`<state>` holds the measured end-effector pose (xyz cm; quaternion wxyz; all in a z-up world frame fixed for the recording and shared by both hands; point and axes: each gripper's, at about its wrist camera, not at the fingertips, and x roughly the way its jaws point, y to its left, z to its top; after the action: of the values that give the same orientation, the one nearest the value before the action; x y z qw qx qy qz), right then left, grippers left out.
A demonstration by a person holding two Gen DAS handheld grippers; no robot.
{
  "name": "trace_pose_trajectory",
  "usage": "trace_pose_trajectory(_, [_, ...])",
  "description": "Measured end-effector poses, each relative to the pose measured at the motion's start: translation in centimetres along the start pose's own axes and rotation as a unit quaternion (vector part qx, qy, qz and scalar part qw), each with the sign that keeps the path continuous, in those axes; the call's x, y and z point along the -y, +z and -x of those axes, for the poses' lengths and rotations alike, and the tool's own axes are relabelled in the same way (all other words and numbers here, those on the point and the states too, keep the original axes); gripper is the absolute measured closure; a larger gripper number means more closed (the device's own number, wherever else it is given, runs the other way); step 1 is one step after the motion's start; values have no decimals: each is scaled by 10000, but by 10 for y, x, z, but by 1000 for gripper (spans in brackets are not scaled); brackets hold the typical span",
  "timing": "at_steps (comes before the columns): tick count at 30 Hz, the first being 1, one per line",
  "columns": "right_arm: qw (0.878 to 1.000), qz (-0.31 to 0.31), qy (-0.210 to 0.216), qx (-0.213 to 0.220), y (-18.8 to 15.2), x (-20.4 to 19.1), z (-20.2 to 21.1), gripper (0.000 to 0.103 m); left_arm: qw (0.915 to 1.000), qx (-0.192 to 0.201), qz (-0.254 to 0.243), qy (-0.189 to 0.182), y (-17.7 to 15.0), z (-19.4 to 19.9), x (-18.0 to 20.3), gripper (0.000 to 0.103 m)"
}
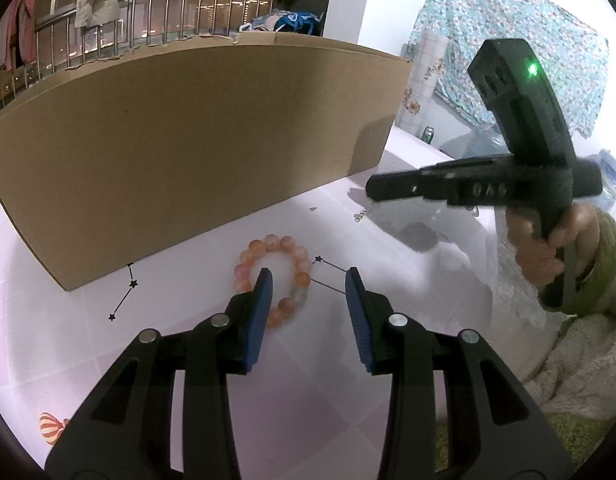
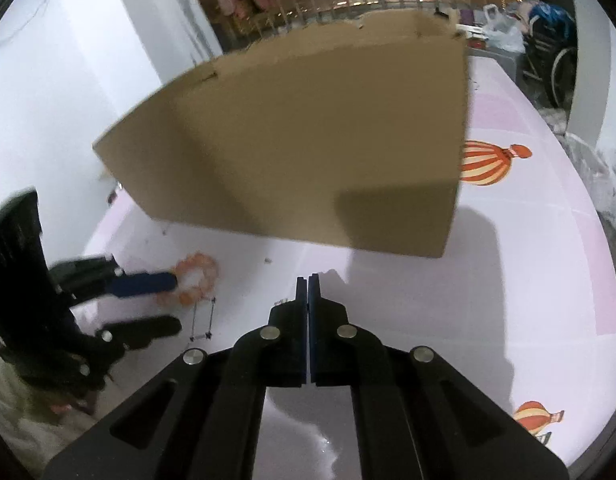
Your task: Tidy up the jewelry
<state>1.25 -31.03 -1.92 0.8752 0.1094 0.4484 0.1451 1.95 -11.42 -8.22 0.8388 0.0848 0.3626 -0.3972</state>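
A bracelet (image 1: 296, 258) of orange and pink beads lies on the pink tablecloth (image 1: 308, 408) in front of a cardboard box. My left gripper (image 1: 309, 280) is open over it. One blue pad (image 1: 262, 312) reaches into the ring and the other stands outside, with the ring's right side loose between them. The right wrist view shows the same bracelet (image 2: 198, 276) at the left. My right gripper (image 2: 308, 278) is shut, blurred in the left wrist view (image 1: 371, 192), with nothing visible between its pads. A tiny silvery piece (image 1: 360, 216) sits just under its tip; whether it is gripped I cannot tell.
A large brown cardboard box (image 1: 180, 152) (image 2: 308, 140) stands close behind the bracelet. A person's hand (image 1: 548, 248) in a fluffy sleeve holds the right gripper. A green can (image 1: 428, 134) stands at the far table edge. Balloon prints (image 2: 484, 160) mark the cloth.
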Motion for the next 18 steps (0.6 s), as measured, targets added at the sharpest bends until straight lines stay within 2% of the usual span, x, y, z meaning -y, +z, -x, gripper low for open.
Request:
trace_pose_trajectory(11, [9994, -46, 114, 319, 5, -8, 27, 102, 9999, 98, -102, -18, -1, 2, 8, 67])
trace_pose_trajectory(18, [9991, -28, 164, 400, 7, -6, 31, 102, 9989, -33, -338, 319, 4, -8, 16, 67])
